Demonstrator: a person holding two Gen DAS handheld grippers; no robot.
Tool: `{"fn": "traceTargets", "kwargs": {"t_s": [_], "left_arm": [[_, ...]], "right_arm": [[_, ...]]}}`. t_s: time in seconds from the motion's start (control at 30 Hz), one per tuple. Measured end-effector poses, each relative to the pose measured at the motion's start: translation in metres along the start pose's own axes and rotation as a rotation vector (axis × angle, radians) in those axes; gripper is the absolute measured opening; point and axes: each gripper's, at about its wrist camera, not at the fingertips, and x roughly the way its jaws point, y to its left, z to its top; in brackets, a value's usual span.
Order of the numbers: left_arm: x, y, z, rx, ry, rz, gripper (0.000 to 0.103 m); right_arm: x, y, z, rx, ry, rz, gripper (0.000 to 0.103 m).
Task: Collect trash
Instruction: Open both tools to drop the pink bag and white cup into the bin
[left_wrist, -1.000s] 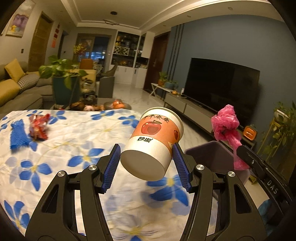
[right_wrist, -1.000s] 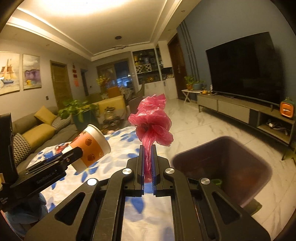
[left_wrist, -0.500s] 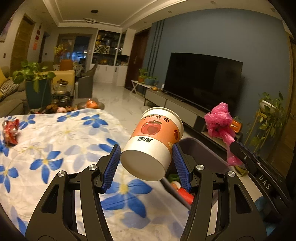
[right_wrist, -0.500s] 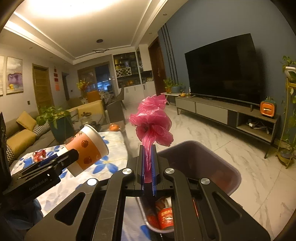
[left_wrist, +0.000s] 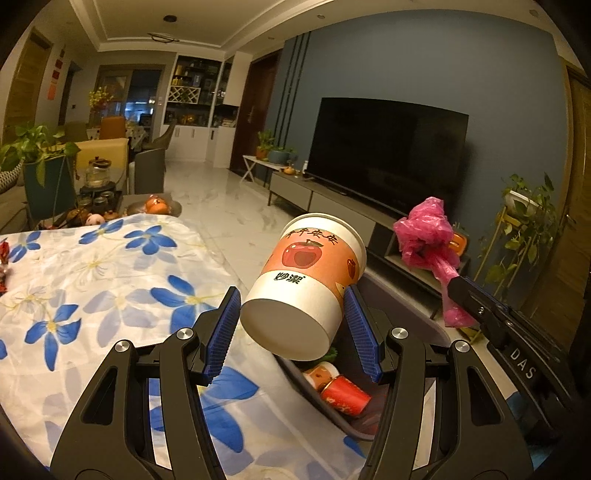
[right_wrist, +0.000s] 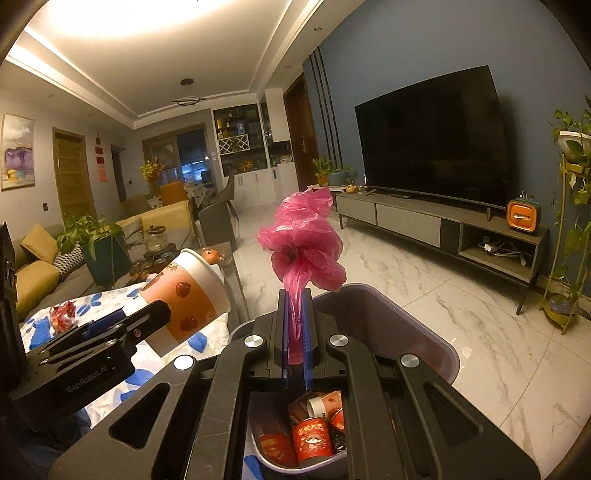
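Since a second ago both grippers have swung from over the flowered tablecloth (left_wrist: 110, 280) toward the trash bin (right_wrist: 417, 325), whose contents now show below them. The left gripper (left_wrist: 291, 321) has its blue pads pressed on the lower body of a paper cup (left_wrist: 306, 280) printed with apples, tilted with its mouth toward 1 o'clock, hanging over the bin's near rim where table meets bin. The right gripper (right_wrist: 294, 332) has its jaws nearly together, pinching the neck of a crumpled pink plastic bag (right_wrist: 304, 240) that stands up above the bin's opening.

To drop cleanly, I judge each piece should be carried past the rim before release: the bag sits well over the opening, but the cup still looks close to the table edge, so it wants a little more travel toward 2 o'clock. Red cans (right_wrist: 310, 439) and another cup already lie inside, yet the far half looks open. The right gripper lies at 3 o'clock of the cup, near but apart; releasing one at a time would avoid a knock. A red wrapper (right_wrist: 62, 314) remains on the cloth.
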Motion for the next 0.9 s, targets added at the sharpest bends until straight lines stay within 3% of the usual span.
{"fn": "traceTargets", "kwargs": {"t_s": [0.67,0.77,0.9], "left_arm": [[0.026,-0.021,-0.006,0.005,0.030,-0.071,0.057],[0.031,-0.022,-0.007,0.002,0.040,-0.088,0.057],[0.038,-0.021,-0.011,-0.011,0.054,-0.110,0.058]], "right_arm": [[-0.002,-0.007,0.005,0.016,0.004,-0.020,0.007],[-0.002,-0.010,0.006,0.030,0.001,-0.021,0.024],[-0.003,-0.012,0.006,0.047,0.000,-0.036,0.026]]}}
